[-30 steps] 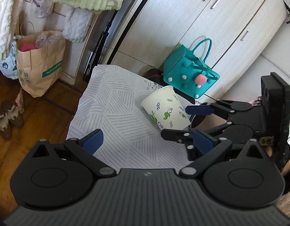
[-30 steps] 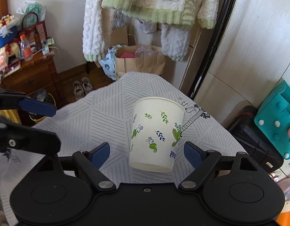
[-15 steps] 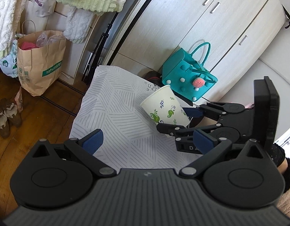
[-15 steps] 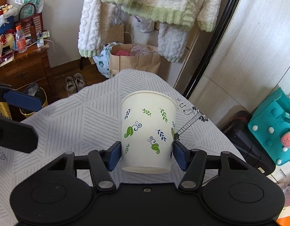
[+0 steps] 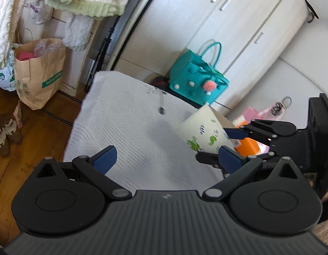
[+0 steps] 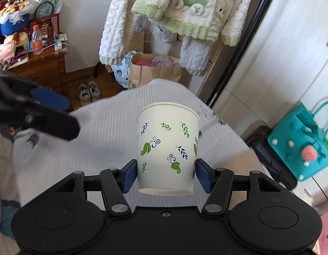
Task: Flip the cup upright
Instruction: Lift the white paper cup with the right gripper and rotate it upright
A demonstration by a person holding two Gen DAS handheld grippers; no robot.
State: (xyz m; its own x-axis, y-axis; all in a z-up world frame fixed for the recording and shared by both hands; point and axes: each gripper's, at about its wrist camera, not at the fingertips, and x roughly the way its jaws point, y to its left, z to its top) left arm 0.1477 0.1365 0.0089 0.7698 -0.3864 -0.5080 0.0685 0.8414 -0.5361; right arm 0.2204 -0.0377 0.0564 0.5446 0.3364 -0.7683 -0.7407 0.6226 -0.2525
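The counter [image 6: 104,131] with the striped cloth sits under everything. The paper cup [image 6: 167,148] is pinched low on its sides by the right gripper [image 6: 165,175], probably so the wrist can roll it over. The left gripper [image 5: 164,155] is spread wide with nothing in it, just off to the side.

One paper cup [image 6: 167,146] sits between the fingers of the right gripper [image 6: 165,175], one of two grippers; the left gripper [image 5: 166,155] is the other. One table [image 5: 130,127] lies ahead of both. One teal bag [image 6: 302,146] stands to the right of the right gripper, and one brown paper bag [image 6: 155,72] stands beyond the cup. One pair of shoes [image 6: 88,92] lies ahead to its left, with one plastic bottle [image 6: 37,41] further left.
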